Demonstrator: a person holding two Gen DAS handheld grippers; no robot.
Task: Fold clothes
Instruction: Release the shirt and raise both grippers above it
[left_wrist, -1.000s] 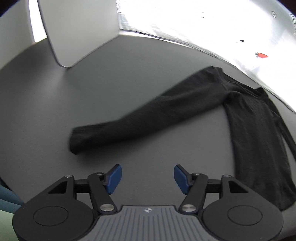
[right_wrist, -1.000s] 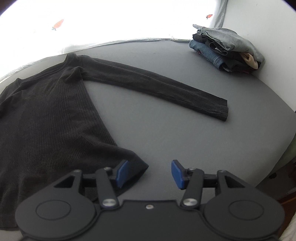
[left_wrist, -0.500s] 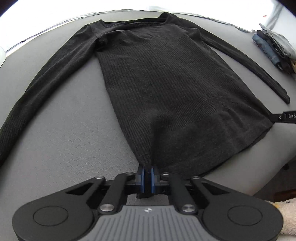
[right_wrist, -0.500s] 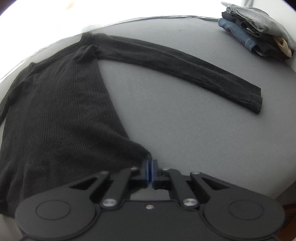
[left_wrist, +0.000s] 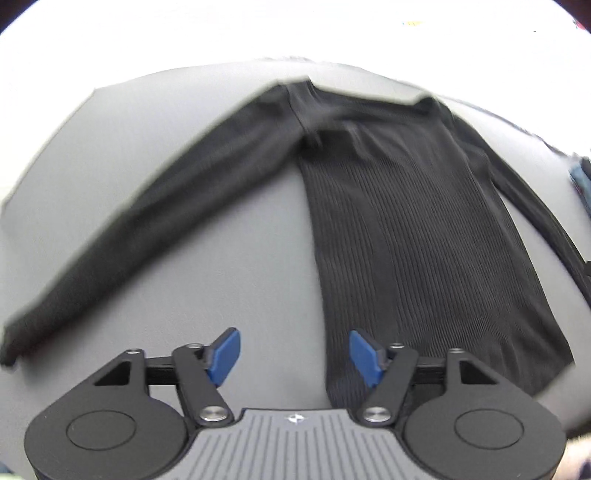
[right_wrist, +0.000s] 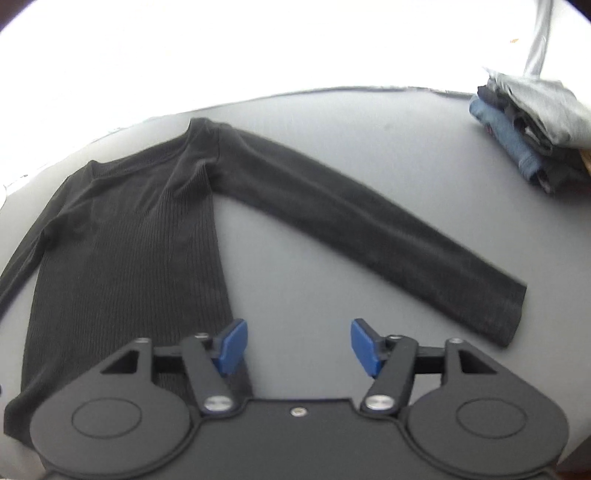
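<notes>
My left gripper (left_wrist: 294, 352) tilted steeply downward, its blue pads (left_wrist: 224, 355) spread apart and opening, nothing pinched between them, my right gripper (right_wrist: 299, 345) angled down likewise, jaws opening wide, pads (right_wrist: 365, 345) clear of any grip

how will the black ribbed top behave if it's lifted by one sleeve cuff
Probably floppy: the black ribbed top lies flat, following the grey table. The body would likely trail and drag. The thin knit looks light, and its sleeve cuff should pinch easily.

both wrist views angled down, close, sharing sweater (left_wrist: 406, 229) (blurred)
</notes>
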